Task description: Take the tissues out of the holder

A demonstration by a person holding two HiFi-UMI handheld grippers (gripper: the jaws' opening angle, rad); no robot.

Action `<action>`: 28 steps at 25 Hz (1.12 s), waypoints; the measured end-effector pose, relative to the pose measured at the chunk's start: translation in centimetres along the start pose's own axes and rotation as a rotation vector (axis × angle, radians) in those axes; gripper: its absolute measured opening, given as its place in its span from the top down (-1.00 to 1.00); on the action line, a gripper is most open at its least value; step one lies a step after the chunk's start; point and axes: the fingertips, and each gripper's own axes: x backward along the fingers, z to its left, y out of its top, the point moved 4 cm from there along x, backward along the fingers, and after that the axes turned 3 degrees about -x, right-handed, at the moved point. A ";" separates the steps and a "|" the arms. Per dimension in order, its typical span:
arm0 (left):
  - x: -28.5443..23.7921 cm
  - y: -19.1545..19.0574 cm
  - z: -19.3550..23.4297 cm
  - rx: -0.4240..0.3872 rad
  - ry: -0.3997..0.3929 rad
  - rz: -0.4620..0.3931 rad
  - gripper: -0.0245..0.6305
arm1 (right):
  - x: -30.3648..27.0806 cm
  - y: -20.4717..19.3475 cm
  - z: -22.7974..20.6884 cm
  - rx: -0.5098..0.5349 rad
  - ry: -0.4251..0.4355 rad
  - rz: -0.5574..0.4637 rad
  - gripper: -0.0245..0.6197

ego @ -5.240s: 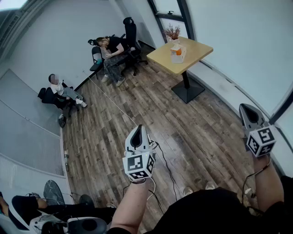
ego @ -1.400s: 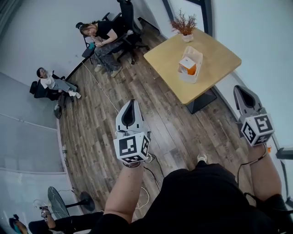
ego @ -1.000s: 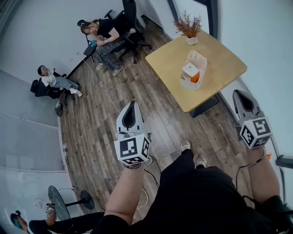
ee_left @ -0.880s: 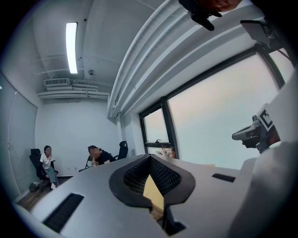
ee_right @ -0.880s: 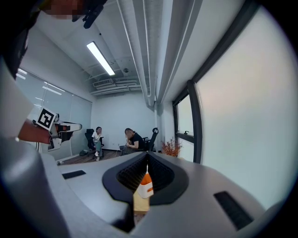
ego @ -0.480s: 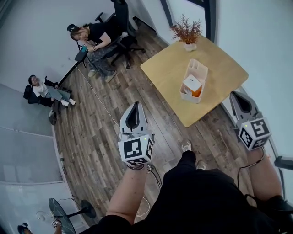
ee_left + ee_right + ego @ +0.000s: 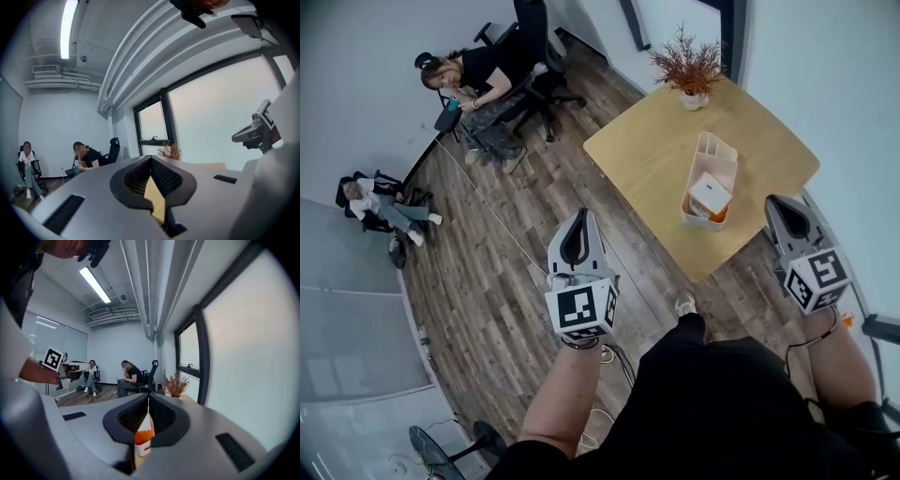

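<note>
Tissues (image 7: 710,195) sit in holder (image 7: 716,150) on table (image 7: 647,155)

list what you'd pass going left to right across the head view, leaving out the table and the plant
person seated by the wall → person in the black office chair → left gripper → tissue holder → right gripper

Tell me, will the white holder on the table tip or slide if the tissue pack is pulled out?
The holder looks thin and light, so it probably slides on the smooth table. The tissue pack likely squashes softly.
</note>
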 end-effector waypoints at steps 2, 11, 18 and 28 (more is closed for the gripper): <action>-1.4 -0.8 0.4 0.002 -0.019 0.010 0.91 | -1.3 -0.1 0.4 0.002 0.003 0.007 0.90; -6.3 -2.7 0.8 0.010 -0.101 0.031 0.91 | -4.6 -0.1 0.7 0.013 -0.022 0.035 0.90; -8.0 -3.5 1.2 0.015 -0.088 0.044 0.91 | -6.6 -1.2 0.3 0.071 0.027 0.040 0.90; -8.6 -6.7 -0.5 0.024 -0.063 0.118 0.91 | -9.4 -4.7 1.0 0.087 0.127 0.088 0.80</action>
